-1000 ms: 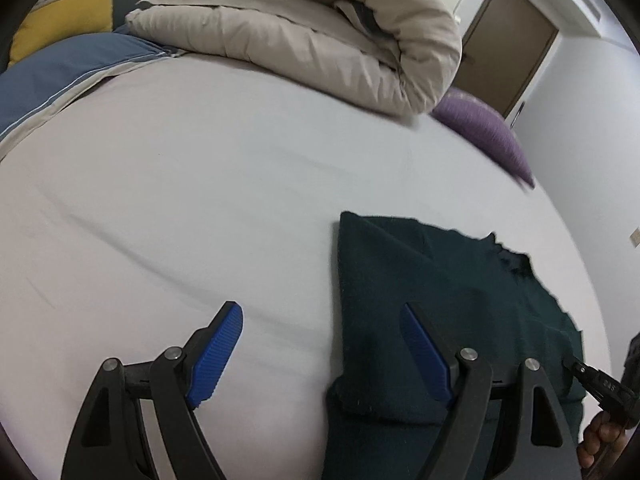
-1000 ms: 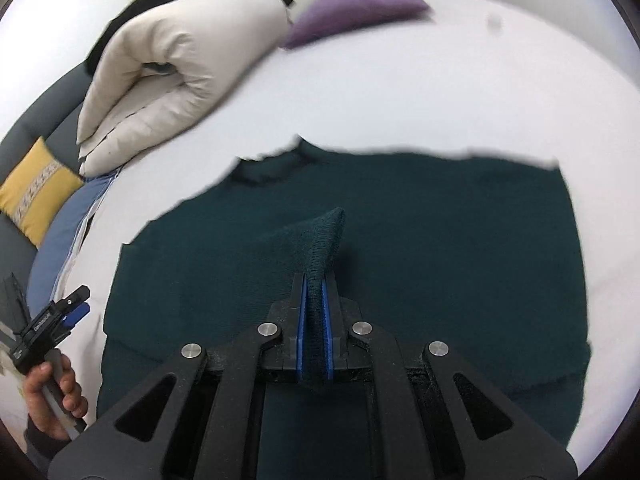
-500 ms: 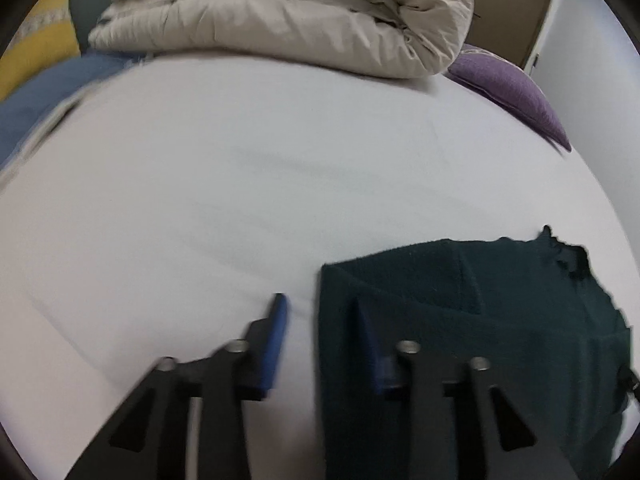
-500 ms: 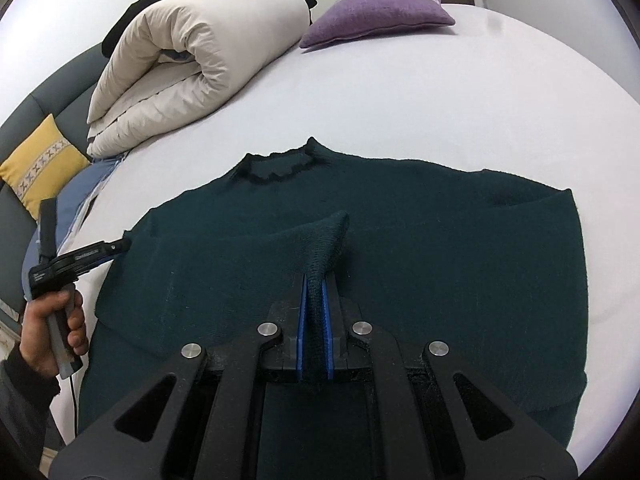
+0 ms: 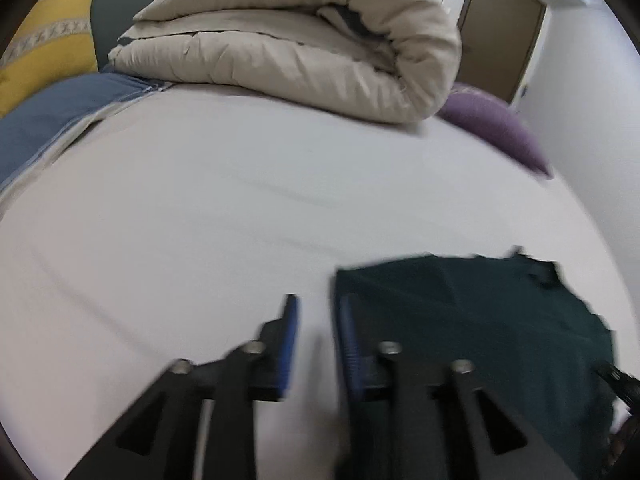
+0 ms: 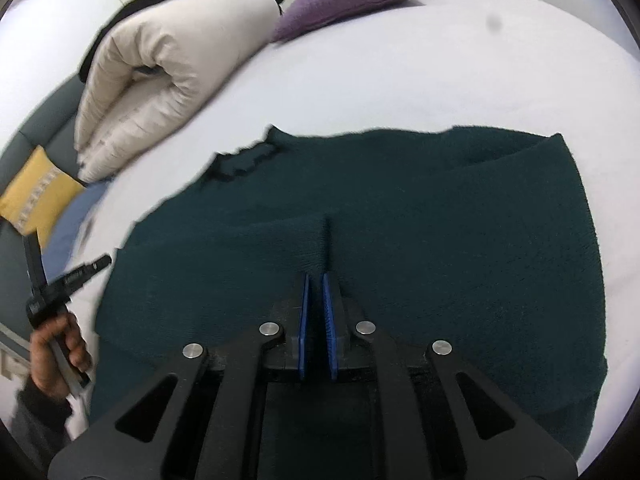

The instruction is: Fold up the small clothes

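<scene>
A dark green knitted sweater (image 6: 420, 240) lies flat on the white bed sheet (image 6: 400, 72), its collar (image 6: 244, 160) toward the far left. My right gripper (image 6: 316, 280) hovers over the sweater's middle; its blue pads stand slightly apart with a raised fold of sweater just ahead of them. In the left wrist view the sweater (image 5: 480, 312) lies at the lower right. My left gripper (image 5: 316, 312) is partly open at the sweater's left edge, its right finger over the cloth and its left finger over bare sheet. The left gripper also shows in the right wrist view (image 6: 68, 276), held by a hand.
A rolled beige duvet (image 5: 300, 48) lies at the head of the bed, with a purple cushion (image 5: 492, 128) beside it. A yellow cushion (image 5: 44, 48) and blue bedding (image 5: 52, 116) lie at the left. A door (image 5: 500, 28) stands beyond.
The right gripper has loosened on the green fold, which has dropped toward the sweater. The left gripper's jaws have narrowed and it has shifted to the sweater's left edge.
</scene>
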